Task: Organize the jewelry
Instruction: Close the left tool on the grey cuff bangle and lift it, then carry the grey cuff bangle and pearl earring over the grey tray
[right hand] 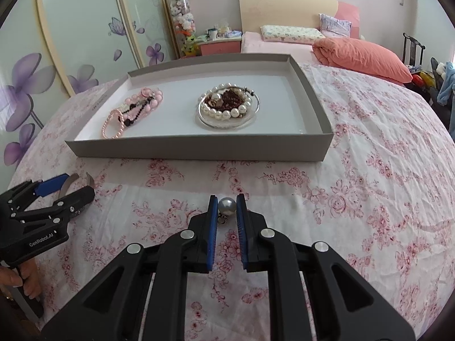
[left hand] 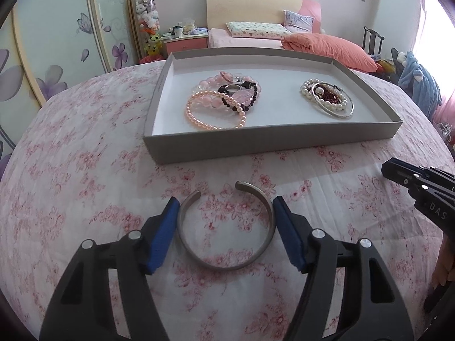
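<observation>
In the left wrist view the left claw (left hand: 226,218) sits at the bottom centre, its blue pads (left hand: 163,236) spread wide on either side of an open silver cuff bangle (left hand: 227,261) that lies flat on the floral bedspread (left hand: 85,170); the pads stand just beside the bangle's outer edges, and whether they press on it cannot be told. In the right wrist view the right claw (right hand: 227,203) is at the bottom centre, nearly closed, its two pads pinching a grey pearl pendant (right hand: 226,205) whose small metal loop hangs toward the camera. Above both claws, in the middle of each frame, a shallow grey box lid (right hand: 199,150) rests on the bedspread, holding a pile of pink and black bead bracelets (left hand: 219,99) at its left and white pearl strands with a silver hoop (right hand: 227,105) to the right
</observation>
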Available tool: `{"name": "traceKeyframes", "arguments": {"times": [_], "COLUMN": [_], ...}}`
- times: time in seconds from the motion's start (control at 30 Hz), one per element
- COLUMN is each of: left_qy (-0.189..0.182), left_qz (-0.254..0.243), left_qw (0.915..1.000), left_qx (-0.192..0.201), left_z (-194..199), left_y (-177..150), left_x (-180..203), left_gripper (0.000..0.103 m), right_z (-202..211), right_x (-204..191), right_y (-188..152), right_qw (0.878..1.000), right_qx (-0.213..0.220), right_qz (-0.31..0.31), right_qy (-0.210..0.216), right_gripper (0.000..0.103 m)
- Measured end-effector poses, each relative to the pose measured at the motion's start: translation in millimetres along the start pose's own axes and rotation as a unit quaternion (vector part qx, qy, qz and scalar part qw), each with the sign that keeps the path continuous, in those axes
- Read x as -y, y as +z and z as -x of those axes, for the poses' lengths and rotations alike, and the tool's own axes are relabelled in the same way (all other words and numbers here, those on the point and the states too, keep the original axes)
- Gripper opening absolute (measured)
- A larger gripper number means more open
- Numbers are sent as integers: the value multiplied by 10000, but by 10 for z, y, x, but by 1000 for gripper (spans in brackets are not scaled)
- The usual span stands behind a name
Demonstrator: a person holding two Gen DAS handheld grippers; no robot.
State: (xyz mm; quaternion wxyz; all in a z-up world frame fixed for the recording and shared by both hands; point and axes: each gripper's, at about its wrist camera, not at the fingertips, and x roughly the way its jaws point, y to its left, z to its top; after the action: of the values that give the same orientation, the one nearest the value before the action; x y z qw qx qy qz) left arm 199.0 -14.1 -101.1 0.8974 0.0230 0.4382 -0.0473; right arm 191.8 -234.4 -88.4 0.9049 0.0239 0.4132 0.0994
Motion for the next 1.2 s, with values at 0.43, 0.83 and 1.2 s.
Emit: {"name": "traceKeyframes", "arguments": {"times": [0.43, 0.83, 1.2], "left_qy": [148, 361, 360], "left_qz": [277, 59, -14], "left_qw": [9917, 9673, 9588], "left_qx": [1248, 2512, 2819], "left_z": [675, 1285, 1445], "left_y": [9, 16, 53], "left_x": [-79, 71, 162], "left_gripper": [65, 65, 65], "right_z": [633, 1069, 1170], "right_x": [-350, -523, -512], "right_y": [106, 130, 137], "right_qw": [9887, 9662, 9608], "right_qx": [1475, 2534, 2734], "right_qz": [250, 443, 420], "right_qy": [27, -174, -202], "right_gripper": [14, 14, 14]}}
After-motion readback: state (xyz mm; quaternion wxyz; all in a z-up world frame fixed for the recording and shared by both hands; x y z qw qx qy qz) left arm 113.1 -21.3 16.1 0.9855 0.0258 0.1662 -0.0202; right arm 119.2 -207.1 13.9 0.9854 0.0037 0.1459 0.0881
